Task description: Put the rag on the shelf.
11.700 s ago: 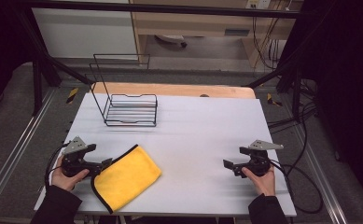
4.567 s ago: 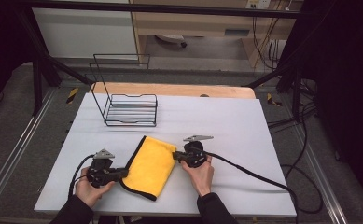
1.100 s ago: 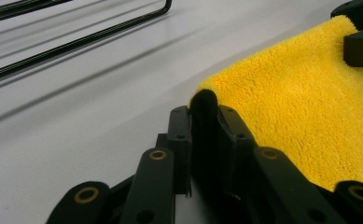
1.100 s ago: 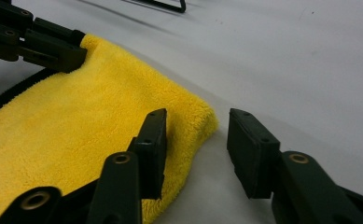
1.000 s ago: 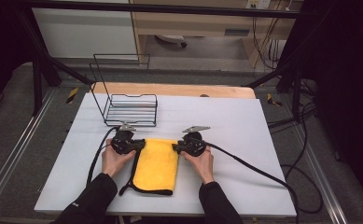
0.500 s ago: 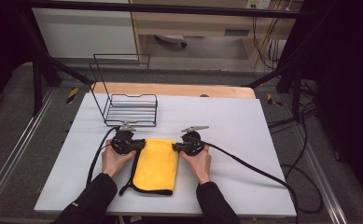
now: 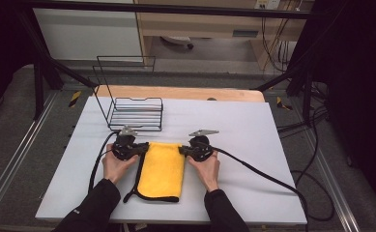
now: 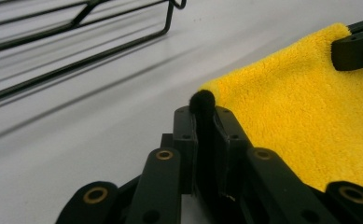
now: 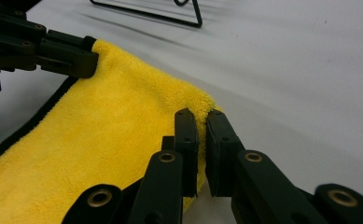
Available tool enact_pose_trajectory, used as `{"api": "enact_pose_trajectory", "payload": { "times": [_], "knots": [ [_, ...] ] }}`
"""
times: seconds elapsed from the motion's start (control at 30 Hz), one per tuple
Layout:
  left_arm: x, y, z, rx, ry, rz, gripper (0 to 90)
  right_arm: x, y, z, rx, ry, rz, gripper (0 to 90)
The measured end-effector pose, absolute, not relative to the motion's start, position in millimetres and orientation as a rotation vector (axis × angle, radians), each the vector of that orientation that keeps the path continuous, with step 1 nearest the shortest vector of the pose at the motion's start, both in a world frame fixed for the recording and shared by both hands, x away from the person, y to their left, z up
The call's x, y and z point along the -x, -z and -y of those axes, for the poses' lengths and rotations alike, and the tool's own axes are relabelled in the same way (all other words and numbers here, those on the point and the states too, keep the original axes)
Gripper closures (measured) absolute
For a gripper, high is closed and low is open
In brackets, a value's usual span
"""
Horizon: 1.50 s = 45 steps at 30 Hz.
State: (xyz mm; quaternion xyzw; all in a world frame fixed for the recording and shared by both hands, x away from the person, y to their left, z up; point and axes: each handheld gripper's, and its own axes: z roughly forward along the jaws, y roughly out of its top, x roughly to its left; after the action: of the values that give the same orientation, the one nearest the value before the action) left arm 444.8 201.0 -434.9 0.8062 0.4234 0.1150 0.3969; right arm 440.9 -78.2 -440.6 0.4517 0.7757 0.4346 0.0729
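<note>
A yellow cloth with black edging lies folded lengthwise on the white table, near the middle. My left gripper is at the cloth's far left corner. In the left gripper view this gripper has just been closing and is shut on the black-edged corner of the cloth. My right gripper is at the far right corner. In the right gripper view this gripper is shut on the cloth's yellow edge. Both grippers lie low on the table, facing each other.
A black wire rack stands just beyond the left gripper at the table's far left. A wooden board runs along the table's far edge. Cables trail from both grippers, the right one across the table to the right.
Earlier the cloth lay open at the front left with both grippers apart at the sides. Now it is folded at the middle with a gripper on each far corner. Over the last second, nothing visibly moved.
</note>
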Motion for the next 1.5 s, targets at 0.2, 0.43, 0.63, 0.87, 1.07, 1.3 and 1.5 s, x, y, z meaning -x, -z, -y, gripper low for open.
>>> {"api": "enact_pose_trajectory", "payload": {
  "times": [0.2, 0.43, 0.63, 0.87, 1.07, 1.3, 1.5],
  "knots": [
    [-433, 421, -208, -2.001, -0.32, -1.033, 80.9, -433, 429, 80, -1.309, -1.376, -2.293, 84.5],
    [-421, 411, -211, -1.96, -0.358, -1.007, 81.0, -423, 416, 81, -1.246, -1.429, -2.267, 84.6],
    [-409, 400, -214, -1.934, -0.395, -0.979, 81.0, -415, 407, 81, -1.178, -1.459, -2.242, 84.6],
    [-400, 389, -217, -1.902, -0.421, -0.955, 81.0, -406, 391, 80, -1.111, -1.488, -2.214, 84.6],
    [-392, 379, -218, -1.876, -0.459, -0.94, 81.0, -403, 382, 79, -1.077, -1.506, -2.192, 84.6],
    [-384, 365, -221, -1.834, -0.485, -0.92, 81.0, -397, 366, 79, -1.023, -1.537, -2.151, 84.6],
    [-379, 356, -221, -1.805, -0.511, -0.901, 81.0, -394, 357, 78, -0.986, -1.541, -2.13, 84.7]
  ]
}}
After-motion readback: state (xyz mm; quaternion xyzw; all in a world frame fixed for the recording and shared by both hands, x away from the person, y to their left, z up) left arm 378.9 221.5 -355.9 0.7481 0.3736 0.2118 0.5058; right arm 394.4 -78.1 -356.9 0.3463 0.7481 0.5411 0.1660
